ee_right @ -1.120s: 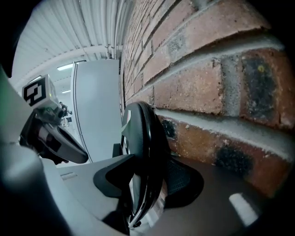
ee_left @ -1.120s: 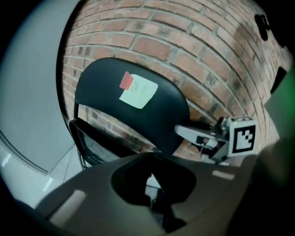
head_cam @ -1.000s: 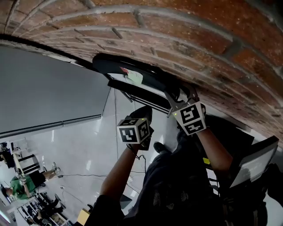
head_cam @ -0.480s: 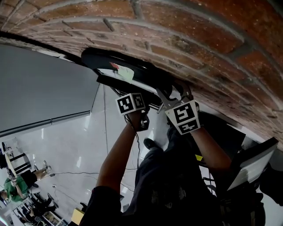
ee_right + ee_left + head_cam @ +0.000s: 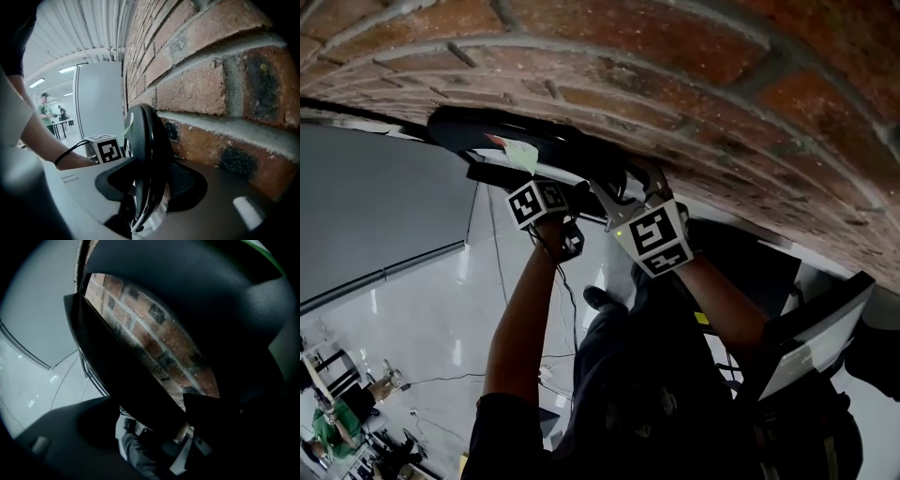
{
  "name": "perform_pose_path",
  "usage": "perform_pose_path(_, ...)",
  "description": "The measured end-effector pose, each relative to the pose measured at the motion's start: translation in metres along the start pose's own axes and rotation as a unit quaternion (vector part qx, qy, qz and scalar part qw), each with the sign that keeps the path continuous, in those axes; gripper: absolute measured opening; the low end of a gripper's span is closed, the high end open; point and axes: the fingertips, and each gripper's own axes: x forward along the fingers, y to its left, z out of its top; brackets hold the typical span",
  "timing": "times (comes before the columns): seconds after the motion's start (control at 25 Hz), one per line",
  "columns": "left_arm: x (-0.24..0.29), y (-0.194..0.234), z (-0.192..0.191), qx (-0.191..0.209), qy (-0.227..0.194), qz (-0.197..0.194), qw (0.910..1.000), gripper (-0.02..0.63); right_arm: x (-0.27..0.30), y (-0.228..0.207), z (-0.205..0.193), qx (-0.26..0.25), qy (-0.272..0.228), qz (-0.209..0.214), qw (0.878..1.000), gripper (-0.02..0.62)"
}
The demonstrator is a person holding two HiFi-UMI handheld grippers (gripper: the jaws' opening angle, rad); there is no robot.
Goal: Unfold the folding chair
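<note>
Folding chair [image 5: 487,131] rests folded flat against the brick wall [image 5: 703,103], at eleven o'clock in the head view; the right gripper [image 5: 630,187] is clamped on its top rim; the left gripper [image 5: 548,187] seems closed on the dark frame; it is best to steady the rim and draw the seat away from the wall.

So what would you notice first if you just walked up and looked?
The big red brick wall fills the top of the head view, and a black folded chair sits right up against it. The right gripper is clamped on the chair's edge. The left gripper is close beside it with the chair's edge running between its jaws, both held up by the person's arms.
</note>
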Motion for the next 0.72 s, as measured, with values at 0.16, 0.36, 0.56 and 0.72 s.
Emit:
perform_pose_path(0.16, 0.006, 0.001, 0.0, -0.009, 0.003, -0.001, 1.0, 0.434, 0.0, 0.001, 0.0, -0.002, -0.001, 0.002, 1.0, 0.181)
perform_pose_path(0.36, 0.015, 0.0, 0.0, -0.011, 0.006, 0.001, 0.9999, 0.43, 0.001, 0.002, 0.001, -0.008, -0.005, 0.008, 1.0, 0.181)
perform_pose_path(0.56, 0.027, -0.001, -0.002, -0.019, 0.02, -0.005, 0.9996, 0.43, 0.0, 0.001, 0.0, -0.009, -0.008, 0.006, 1.0, 0.181)
perform_pose_path(0.72, 0.031, 0.0, -0.003, -0.03, 0.024, -0.004, 0.9992, 0.437, 0.0, 0.001, 0.0, -0.011, -0.009, 0.006, 1.0, 0.181)
